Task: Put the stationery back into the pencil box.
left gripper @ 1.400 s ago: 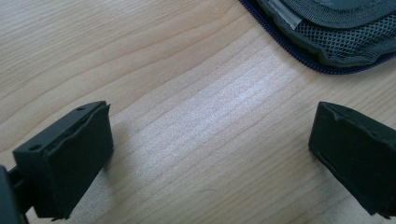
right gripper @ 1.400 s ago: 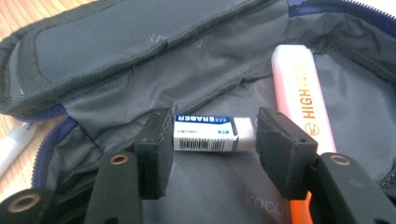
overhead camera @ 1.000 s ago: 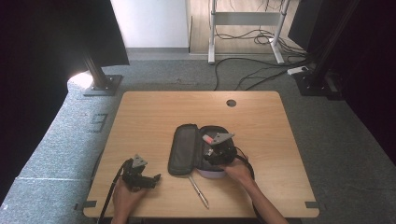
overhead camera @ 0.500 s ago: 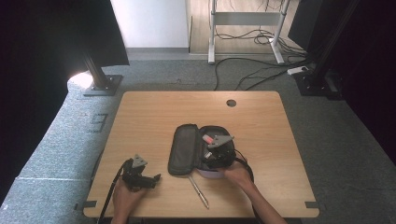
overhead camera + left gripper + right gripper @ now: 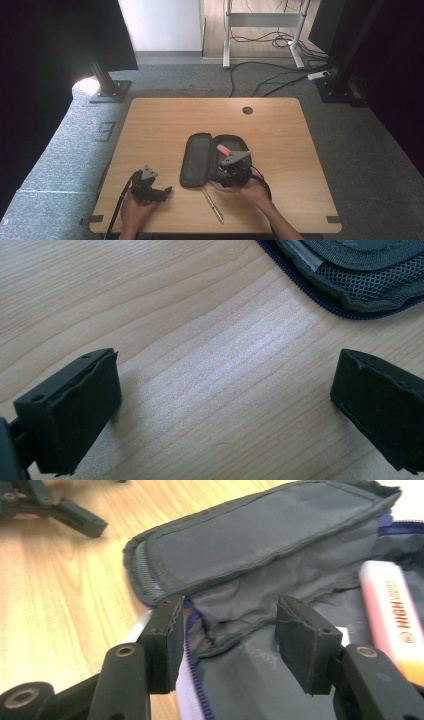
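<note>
1. Setting: a light wooden table on grey carpet, with cables and stand legs beyond its far edge. The work lies at the near middle of the table.

2. Main item: a dark grey fabric pencil case with a purple zip, lying unzipped with its flap folded out to the left. It is laid flat and spread, I judge, so the contents can be reached from above.

3. Contents: a pink-and-white highlighter marked "HIGH" rests inside the right half of the case.

4. My right gripper sits at the case's near end, straddling the zip edge and a rumpled fold of inner lining. Its jaws have just been closing and stand partly apart; the fold lies between them but the pads do not press on it. I judge this is a lining-up for a pinch on that fold.

5. A slim silver pen lies on the wood just beside the case's near end, outside it.

6. My left gripper is parked low at the near left, well apart from the case, jaws spread wide over bare wood, holding nothing. I judge it is kept clear of the right hand's work.
</note>
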The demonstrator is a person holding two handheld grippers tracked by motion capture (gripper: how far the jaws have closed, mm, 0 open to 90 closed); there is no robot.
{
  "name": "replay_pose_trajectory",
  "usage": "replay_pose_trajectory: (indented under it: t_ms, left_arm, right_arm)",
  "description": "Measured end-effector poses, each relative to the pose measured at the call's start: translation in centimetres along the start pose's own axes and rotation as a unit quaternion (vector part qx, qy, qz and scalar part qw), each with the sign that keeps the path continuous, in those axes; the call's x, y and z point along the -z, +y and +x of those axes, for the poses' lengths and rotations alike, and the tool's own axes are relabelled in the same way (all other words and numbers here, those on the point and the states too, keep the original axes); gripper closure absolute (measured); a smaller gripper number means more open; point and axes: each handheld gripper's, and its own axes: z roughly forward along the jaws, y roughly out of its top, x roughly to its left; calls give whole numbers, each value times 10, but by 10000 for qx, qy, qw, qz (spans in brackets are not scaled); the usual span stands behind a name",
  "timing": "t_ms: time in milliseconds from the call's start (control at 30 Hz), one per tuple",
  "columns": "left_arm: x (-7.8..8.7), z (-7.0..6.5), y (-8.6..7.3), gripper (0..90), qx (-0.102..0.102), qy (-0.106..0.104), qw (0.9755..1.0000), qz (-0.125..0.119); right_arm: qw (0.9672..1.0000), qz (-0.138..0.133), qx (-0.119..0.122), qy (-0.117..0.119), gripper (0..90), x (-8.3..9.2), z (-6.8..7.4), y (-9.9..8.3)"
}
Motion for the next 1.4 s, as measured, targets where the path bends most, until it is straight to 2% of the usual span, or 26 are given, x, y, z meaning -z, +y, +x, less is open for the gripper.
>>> replay_pose_trajectory:
  t_ms: [800,1400]
  left_arm:
    - [0,0,0,0,-3,1,10000,1]
    - [0,0,0,0,-3,0,10000,-1]
  right_arm:
    - [9981,94,297,525,477,-9,40,-1]
    - [9967,220,357,697,523,-14,58,-17]
